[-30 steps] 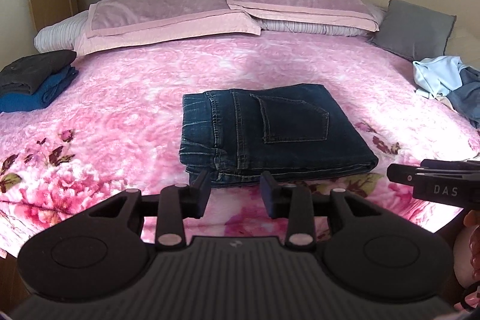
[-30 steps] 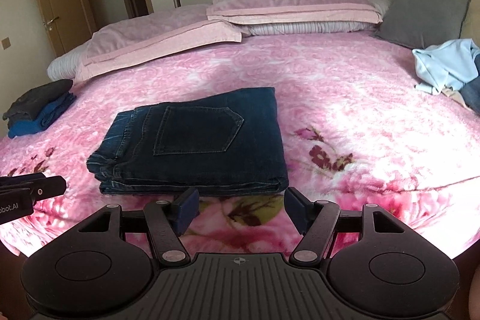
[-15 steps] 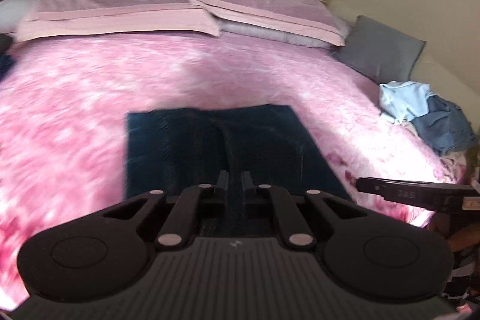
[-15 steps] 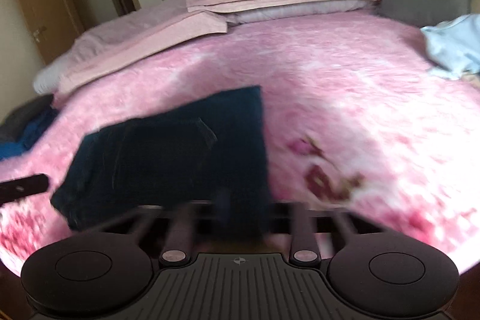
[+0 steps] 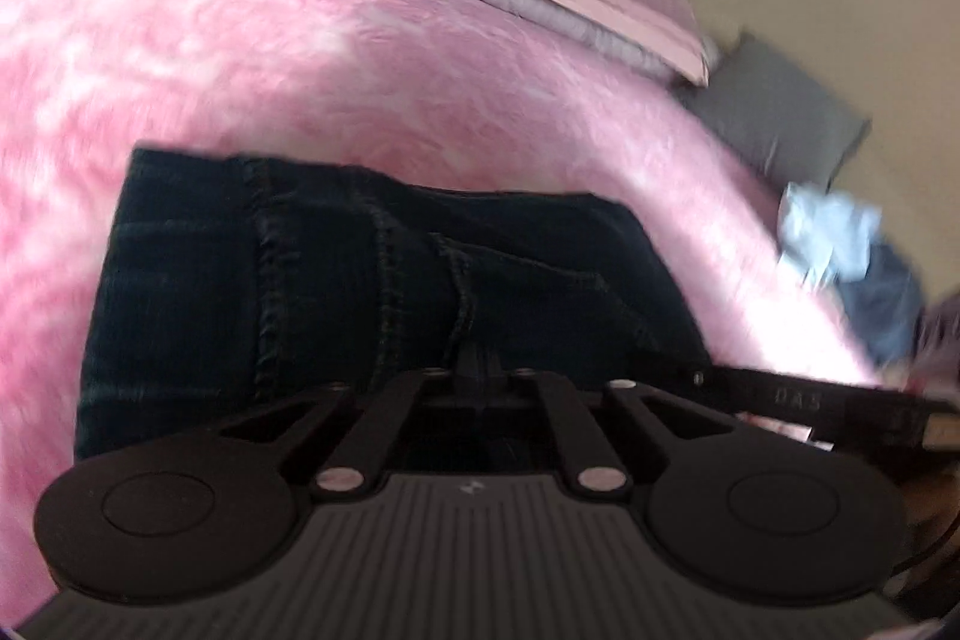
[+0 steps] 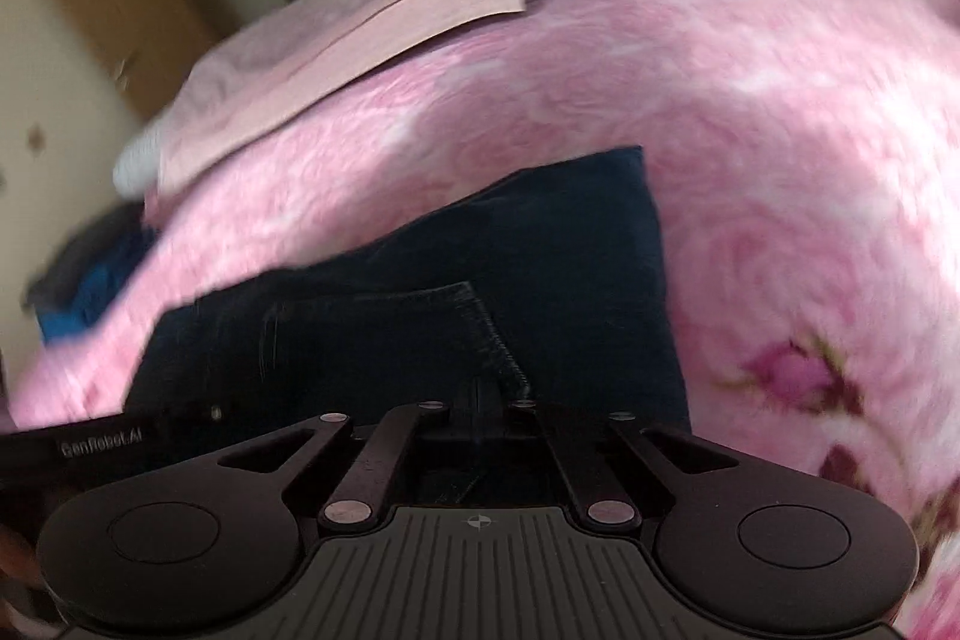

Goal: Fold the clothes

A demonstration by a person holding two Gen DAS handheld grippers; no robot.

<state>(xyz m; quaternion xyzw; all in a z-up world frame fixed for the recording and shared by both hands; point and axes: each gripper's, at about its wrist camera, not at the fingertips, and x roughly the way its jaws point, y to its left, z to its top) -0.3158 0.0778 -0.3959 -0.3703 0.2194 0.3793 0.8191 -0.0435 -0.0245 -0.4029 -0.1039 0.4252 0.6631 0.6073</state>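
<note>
Both grippers tilt down over folded dark-blue denim jeans (image 5: 372,280) at bed centre. Left gripper (image 5: 478,361), right gripper (image 6: 478,394): fingers just closed together, nothing visibly between. Left view only: grey cushion (image 5: 774,112) at 2 o'clock.

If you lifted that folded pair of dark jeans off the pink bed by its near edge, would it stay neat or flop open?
The jeans would probably sag and partly unfold, since they lie in several loose stacked layers. They look thick, with heavy stitched seams, so likely weighty for their size. The rough denim seems unlikely to slip, though the soft blanket may let the stack slide when pushed.
</note>
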